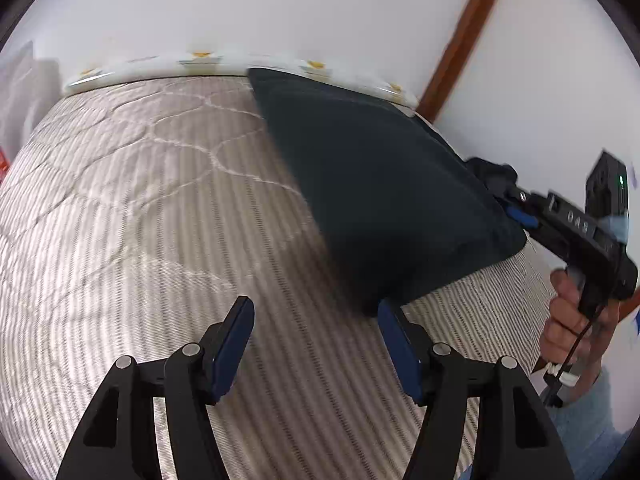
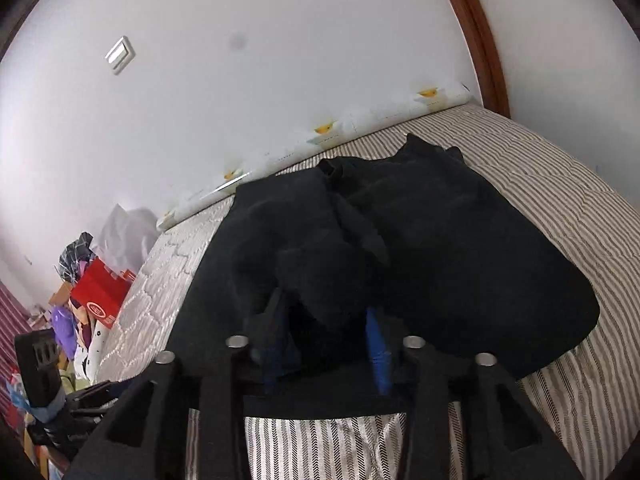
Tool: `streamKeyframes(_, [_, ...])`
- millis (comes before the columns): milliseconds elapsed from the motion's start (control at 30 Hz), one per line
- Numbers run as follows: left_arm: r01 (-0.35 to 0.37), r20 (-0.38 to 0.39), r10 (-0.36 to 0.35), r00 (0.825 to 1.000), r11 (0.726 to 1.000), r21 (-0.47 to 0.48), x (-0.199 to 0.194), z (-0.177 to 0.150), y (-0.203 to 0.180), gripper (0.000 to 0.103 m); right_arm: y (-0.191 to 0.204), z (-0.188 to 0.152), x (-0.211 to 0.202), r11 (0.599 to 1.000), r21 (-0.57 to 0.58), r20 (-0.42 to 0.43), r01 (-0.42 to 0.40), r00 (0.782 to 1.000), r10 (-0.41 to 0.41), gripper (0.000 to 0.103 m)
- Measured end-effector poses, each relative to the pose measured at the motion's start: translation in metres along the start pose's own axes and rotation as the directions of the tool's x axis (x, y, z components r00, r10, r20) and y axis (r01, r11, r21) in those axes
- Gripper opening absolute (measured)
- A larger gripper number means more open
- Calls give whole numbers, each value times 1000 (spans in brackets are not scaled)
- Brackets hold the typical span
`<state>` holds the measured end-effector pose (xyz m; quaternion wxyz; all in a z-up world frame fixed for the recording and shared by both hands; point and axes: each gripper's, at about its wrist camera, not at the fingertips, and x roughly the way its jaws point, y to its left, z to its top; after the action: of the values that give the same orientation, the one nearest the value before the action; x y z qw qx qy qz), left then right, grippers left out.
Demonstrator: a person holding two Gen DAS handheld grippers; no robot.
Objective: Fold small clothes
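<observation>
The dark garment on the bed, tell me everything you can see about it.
The dark garment is navy-black, of soft, matte cloth, rumpled into loose folds. It lies on the striped bedspread near the wall. A bunch of it sits between the right gripper fingers; whether they pinch it is unclear. The left gripper is open beside its edge.

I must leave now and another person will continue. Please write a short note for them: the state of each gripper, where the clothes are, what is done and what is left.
Left gripper: jaws open, nothing between them; the right one sits at the corner of the dark garment.
Right gripper: jaws apart with a bunch of the garment between them; whether it is still gripped I cannot tell.
The garment lies on the striped bed, near the wall.
Done: it looks folded over once.
Left: probably free the right gripper, smooth the garment, finish the fold.
</observation>
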<state>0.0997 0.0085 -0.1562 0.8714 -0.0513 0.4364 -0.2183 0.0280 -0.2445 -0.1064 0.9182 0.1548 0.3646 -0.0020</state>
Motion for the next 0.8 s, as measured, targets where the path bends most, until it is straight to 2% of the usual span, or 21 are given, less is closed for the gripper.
streamKeyframes(200, [-2, -37, 4, 999, 999, 39, 30, 7, -26, 63, -6, 12, 13, 999, 14, -27, -33, 999, 33, 58])
streamKeyframes(367, [-40, -21, 41, 999, 998, 49, 44, 11, -39, 63, -5, 19, 46, 999, 38, -78, -15, 997, 18, 58])
streamKeyframes(467, [-69, -17, 70, 997, 996, 59, 50, 14, -47, 63, -4, 25, 65, 999, 44, -113, -14, 993, 19, 41])
streamKeyframes(500, [-80, -17, 81, 997, 995, 64, 53, 16, -50, 63, -2, 26, 68, 999, 39, -115, -2, 993, 6, 30])
streamKeyframes(667, [-119, -6, 120, 993, 990, 80, 57, 17, -54, 65, 3, 33, 68, 999, -44, -88, 10, 996, -14, 16])
streamKeyframes(800, [-137, -8, 138, 990, 986, 93, 61, 20, -58, 66, -10, 48, 28, 998, -68, 47, -17, 999, 20, 12])
